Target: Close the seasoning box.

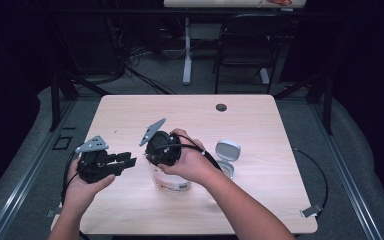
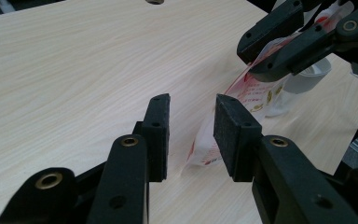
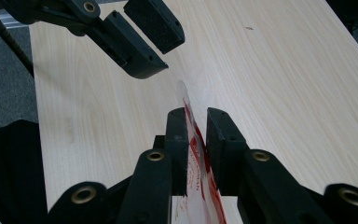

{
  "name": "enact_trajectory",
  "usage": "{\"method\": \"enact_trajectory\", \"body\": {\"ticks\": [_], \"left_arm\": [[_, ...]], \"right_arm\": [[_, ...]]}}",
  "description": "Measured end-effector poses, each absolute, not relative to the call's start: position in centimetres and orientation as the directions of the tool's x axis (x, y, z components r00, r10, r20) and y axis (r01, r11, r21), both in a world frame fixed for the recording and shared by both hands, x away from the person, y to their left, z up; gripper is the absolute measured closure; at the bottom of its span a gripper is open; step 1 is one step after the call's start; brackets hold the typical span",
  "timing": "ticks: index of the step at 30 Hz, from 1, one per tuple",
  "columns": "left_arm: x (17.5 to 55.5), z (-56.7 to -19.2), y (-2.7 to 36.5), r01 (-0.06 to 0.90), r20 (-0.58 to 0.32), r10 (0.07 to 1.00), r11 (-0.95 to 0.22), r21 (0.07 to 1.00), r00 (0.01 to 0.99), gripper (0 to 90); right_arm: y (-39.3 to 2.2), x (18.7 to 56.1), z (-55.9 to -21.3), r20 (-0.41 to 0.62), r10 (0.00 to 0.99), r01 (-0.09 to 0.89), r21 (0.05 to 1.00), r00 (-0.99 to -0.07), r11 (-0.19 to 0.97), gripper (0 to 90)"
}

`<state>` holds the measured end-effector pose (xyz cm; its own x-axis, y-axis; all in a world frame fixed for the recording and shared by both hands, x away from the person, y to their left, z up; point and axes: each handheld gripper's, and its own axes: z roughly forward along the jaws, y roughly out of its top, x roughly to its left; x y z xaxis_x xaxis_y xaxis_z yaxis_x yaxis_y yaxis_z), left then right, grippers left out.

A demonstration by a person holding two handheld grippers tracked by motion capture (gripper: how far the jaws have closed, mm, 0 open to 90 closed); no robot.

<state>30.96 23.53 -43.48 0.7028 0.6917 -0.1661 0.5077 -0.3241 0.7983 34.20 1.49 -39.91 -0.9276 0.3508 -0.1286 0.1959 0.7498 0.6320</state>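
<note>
In the high view, the right gripper (image 1: 156,161) points down over a clear plastic bag with red print (image 1: 172,182) standing near the middle of the pale wooden surface (image 1: 260,125); the left gripper (image 1: 125,161) sits just left of the bag, and a round grey lidded case (image 1: 227,152) lies to its right. In the left gripper view, its jaws stand half open, empty, with the bag (image 2: 205,149) beyond them. In the right gripper view, the jaws are narrow, pinching the bag's (image 3: 196,154) upper edge.

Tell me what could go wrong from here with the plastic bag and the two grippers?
The right gripper pinches only the thin top edge of the plastic bag, so the bag may slip out. The left gripper is open beside the bag and could push it over. The white case lies close and could get knocked.
</note>
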Motion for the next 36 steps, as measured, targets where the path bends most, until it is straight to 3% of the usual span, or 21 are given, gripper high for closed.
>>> {"method": "enact_trajectory", "body": {"ticks": [21,29,36], "left_arm": [[31.07,-43.6,23.69,0.513,-0.171,0.695,-0.319,0.797,0.698,66.2],[31.07,-43.62,23.65,0.513,-0.169,0.695,-0.322,0.796,0.699,66.1],[31.09,-43.68,23.62,0.515,-0.17,0.697,-0.322,0.795,0.697,66.1]], "right_arm": [[1.66,34.77,-40.53,-0.117,0.343,0.215,0.584,-0.932,0.783,77.9],[1.71,34.91,-40.78,-0.111,0.339,0.221,0.566,-0.934,0.794,73.8],[1.71,34.95,-40.82,-0.117,0.337,0.217,0.563,-0.934,0.798,79.0]]}}
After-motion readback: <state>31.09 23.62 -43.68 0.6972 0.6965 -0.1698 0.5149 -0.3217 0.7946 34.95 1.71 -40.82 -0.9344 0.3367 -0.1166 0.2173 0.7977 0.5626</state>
